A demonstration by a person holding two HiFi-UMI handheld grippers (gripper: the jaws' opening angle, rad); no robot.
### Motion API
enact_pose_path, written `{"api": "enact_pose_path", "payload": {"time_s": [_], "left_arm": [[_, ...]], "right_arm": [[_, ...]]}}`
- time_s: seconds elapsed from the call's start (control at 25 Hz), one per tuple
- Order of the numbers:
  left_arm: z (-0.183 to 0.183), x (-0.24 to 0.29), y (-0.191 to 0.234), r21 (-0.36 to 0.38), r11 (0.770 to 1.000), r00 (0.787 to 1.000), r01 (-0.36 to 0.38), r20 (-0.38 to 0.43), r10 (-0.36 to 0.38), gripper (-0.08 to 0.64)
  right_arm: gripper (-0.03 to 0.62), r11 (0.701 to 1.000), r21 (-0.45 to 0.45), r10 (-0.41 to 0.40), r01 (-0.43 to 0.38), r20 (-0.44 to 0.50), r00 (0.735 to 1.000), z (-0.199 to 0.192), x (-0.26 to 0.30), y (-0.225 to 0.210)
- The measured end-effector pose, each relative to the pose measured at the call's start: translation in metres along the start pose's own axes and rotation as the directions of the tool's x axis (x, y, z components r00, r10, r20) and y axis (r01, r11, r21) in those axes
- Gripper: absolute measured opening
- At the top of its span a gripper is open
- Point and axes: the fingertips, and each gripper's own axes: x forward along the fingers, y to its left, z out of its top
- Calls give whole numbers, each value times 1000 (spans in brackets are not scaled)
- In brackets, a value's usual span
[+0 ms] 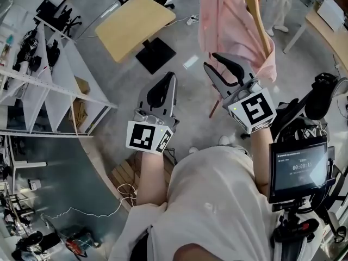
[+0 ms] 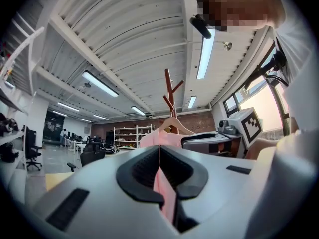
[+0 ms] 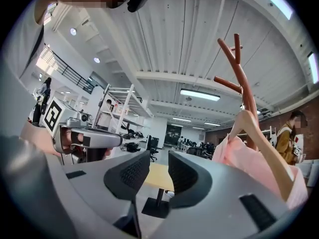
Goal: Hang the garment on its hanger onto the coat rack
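- Jaws of the left gripper (image 2: 159,156) are pressed together, and nothing is held in them.
- Jaws of the right gripper (image 3: 158,171) stand apart and are empty too. Only a far-off light wooden table on a black foot (image 1: 133,26) shows through the gap.
- Both grippers are up in the air, well apart from the clothes.
- Ahead of them, the pale pink cloth shirt (image 1: 225,29) sits on its curved light wooden hanger (image 1: 255,10). It is right beside the tall brown wooden coat rack with branch-like pegs (image 3: 241,83).
- I cannot tell if the hanger's hook is on a peg.
- A bump from a gripper could knock the hanger loose and drop the shirt on the grey floor (image 1: 185,97).
- A tug on the soft cloth alone could slide the shirt off the hanger.
- A hard push on the thin pole might tip the rack.
- The closed left gripper cannot grab anything until it opens.
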Motion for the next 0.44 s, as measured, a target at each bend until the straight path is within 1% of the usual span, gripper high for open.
{"api": "enact_pose_path", "payload": {"time_s": [0.04,0.08,0.2,0.28,0.44], "left_arm": [[0,1,1,-6,1000,1000,-9,0,9,8],[-2,2,2,-18,1000,1000,-14,-3,14,8],[-9,3,-2,-50,999,1000,-5,-30,4,6],[-12,0,-8,-30,1000,999,7,-45,-8,6],[-13,-10,-20,45,999,997,22,-69,-19,6]], "right_arm": [[126,1000,-1,5,-5,0,1000,0,1,0],[126,1000,-2,9,-9,3,1000,0,0,0],[126,1000,-4,12,-12,8,1000,-1,-2,2],[126,1000,0,9,-9,1,1000,-4,-4,7],[126,1000,8,3,-3,-6,1000,-5,-11,17]]}}
